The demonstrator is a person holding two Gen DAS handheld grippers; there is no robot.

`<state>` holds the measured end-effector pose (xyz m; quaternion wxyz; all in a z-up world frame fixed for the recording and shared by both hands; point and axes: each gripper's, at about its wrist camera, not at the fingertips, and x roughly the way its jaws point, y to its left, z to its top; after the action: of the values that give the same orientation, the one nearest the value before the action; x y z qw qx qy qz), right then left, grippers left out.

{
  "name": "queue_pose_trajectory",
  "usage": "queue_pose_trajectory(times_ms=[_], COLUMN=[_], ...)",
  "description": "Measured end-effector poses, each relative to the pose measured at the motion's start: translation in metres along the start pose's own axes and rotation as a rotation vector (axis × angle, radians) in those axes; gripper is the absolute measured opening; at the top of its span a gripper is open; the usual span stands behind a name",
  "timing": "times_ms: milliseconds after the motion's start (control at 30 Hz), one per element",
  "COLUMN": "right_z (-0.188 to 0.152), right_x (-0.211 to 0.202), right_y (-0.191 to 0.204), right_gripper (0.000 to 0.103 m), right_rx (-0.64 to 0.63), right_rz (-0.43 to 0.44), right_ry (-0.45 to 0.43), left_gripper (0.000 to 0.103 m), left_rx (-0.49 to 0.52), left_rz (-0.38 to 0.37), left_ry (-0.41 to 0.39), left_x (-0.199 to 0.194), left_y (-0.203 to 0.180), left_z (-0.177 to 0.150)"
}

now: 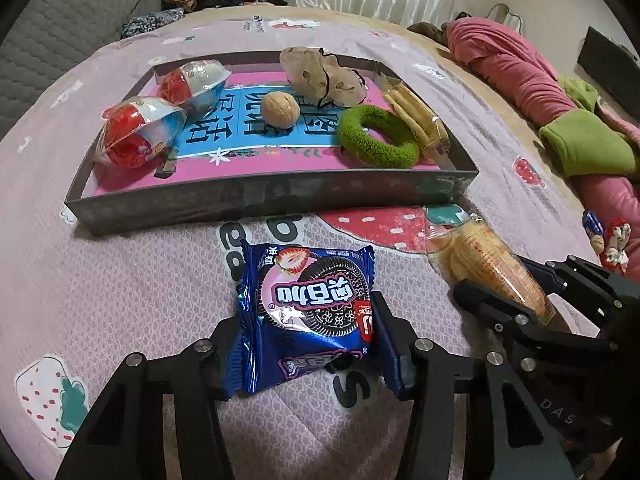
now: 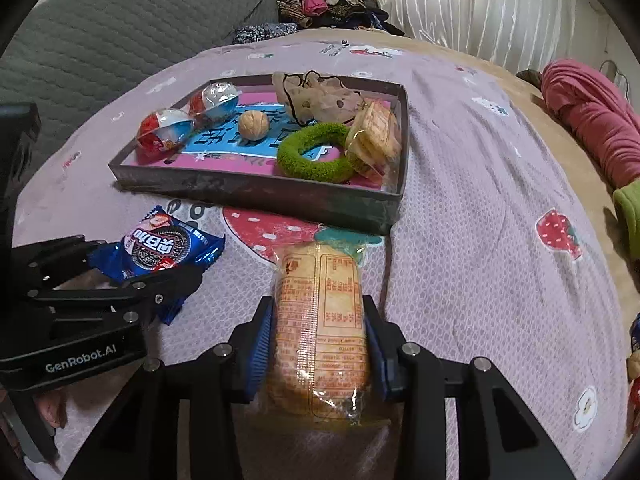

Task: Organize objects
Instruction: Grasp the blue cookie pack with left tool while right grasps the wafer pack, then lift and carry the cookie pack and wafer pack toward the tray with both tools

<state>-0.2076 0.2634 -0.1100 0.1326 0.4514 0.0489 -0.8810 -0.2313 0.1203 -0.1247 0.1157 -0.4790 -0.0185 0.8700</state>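
Left wrist view: left gripper (image 1: 306, 344) is closed on the blue cookie packet (image 1: 308, 312), blue pads pressing its two crimped side edges, so it's gripping w/ the packet lying flat on the pink bedspread (image 1: 120, 280). Packet sits straight ahead between the fingers, its sealed ends running side to side across the jaws. The tray (image 1: 276, 196) is directly beyond it, near wall just past the packet's far edge, so the coming move, I'd judge, is lift then forward over that wall. Free floor in the tray is approx the middle front, between the red-and-clear capsules (image 1: 160, 116) on the left and the green ring (image 1: 376, 140) on the right; walnut (image 1: 280, 107) sits further back. Right gripper (image 1: 516, 292) shows at right, on the wrapped cracker pack (image 1: 492, 264).

Right wrist view: right gripper (image 2: 318, 344) is clamped on the cracker pack (image 2: 320, 320), pads on its long sides, so the pack's long axis runs along the fingers, pointing at the tray's (image 2: 256, 192) near right corner. Pack rests on the bedspread, far end close to the tray wall but not touching. That corner already holds a second cracker pack (image 2: 376, 136) and the green ring (image 2: 312, 156), so I'd aim left of them. Left gripper (image 2: 132, 272) is at left on the cookie packet (image 2: 160, 244). Each hand is nearer its own item; no crossing needed.
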Motion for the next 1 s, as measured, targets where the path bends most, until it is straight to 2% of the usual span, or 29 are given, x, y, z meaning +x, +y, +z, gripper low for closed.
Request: queue_pose_trajectory(times_ms=[67, 367, 700, 1000], right_z=[-0.003, -0.017, -0.023, -0.032], right_x=[-0.004, -0.027, -0.062, -0.102], right_y=[-0.001, 0.014, 0.046, 0.07], right_gripper=[0.041, 0.041, 0.041, 0.041], right_rx=[0.017, 0.023, 0.024, 0.045], right_rz=[0.027, 0.04, 0.044, 0.053], right_ry=[-0.002, -0.012, -0.05, -0.089], left_gripper=[0.054, 0.054, 0.054, 0.054], left_rx=[-0.004, -0.011, -0.04, -0.05], left_rz=[0.0, 0.017, 0.064, 0.073], left_ry=[-0.002, -0.012, -0.043, -0.094], left_x=[-0.003, -0.029, -0.074, -0.122], left_y=[0.001, 0.007, 0.026, 0.034], left_z=[-0.002, -0.018, -0.043, -0.059])
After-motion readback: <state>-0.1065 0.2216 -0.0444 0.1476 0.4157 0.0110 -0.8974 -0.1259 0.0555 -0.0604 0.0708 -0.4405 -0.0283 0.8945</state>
